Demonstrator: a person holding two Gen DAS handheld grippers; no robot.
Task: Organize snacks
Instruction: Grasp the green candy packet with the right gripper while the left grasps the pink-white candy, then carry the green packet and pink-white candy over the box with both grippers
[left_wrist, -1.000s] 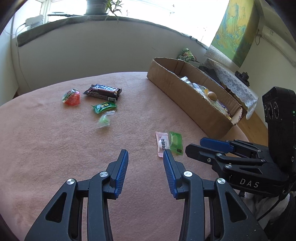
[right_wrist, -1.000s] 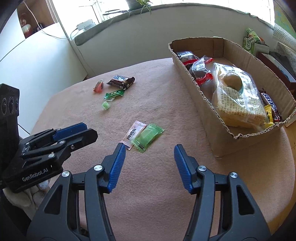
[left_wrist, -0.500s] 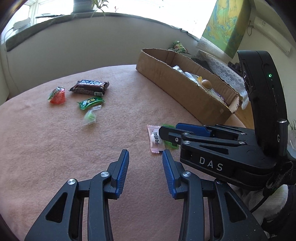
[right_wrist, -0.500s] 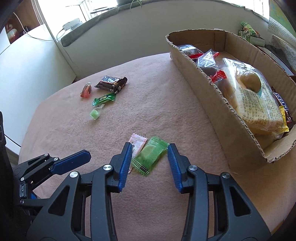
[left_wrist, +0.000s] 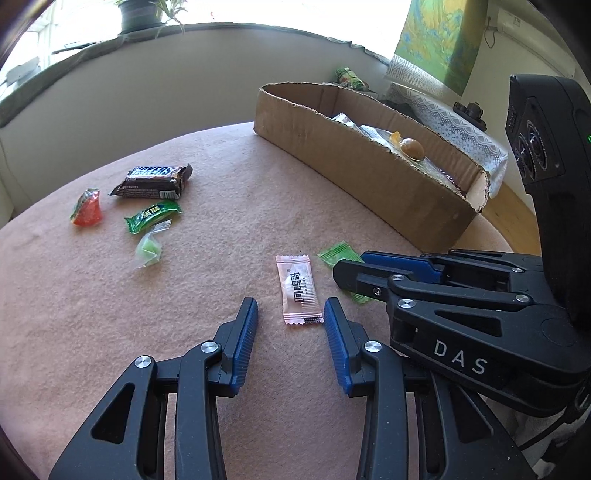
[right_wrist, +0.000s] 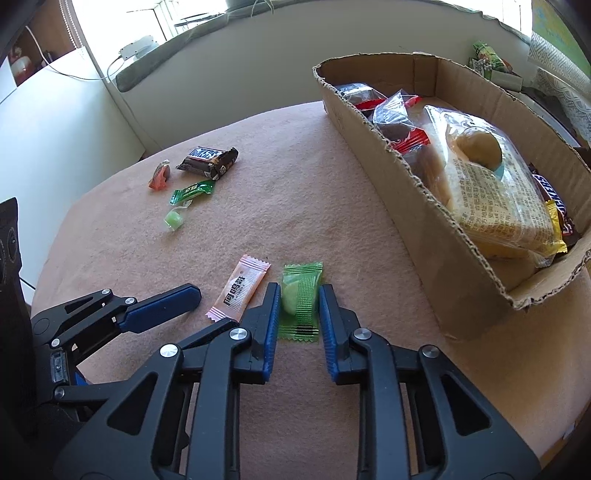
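A green wrapped candy (right_wrist: 300, 299) lies on the pink tablecloth between the fingers of my right gripper (right_wrist: 297, 295), whose jaws have narrowed to its sides; both pads touch its edges. A pink sachet (right_wrist: 240, 287) lies just left of it. In the left wrist view the pink sachet (left_wrist: 298, 288) lies just ahead of my open left gripper (left_wrist: 291, 308), its near end between the fingertips. The right gripper (left_wrist: 354, 275) covers most of the green candy (left_wrist: 340, 254) there. A cardboard box (right_wrist: 424, 221) of snacks stands to the right.
Far left on the cloth lie a Snickers bar (right_wrist: 207, 160), a red candy (right_wrist: 159, 175), a green wrapped bar (right_wrist: 192, 192) and a small pale green candy (right_wrist: 174, 219). The box (left_wrist: 369, 173) holds bread and several packets. The table edge curves close behind the box.
Both grippers moved forward and down to the cloth. The right jaws closed in around the green candy. The left gripper came up to the pink sachet and stayed open.
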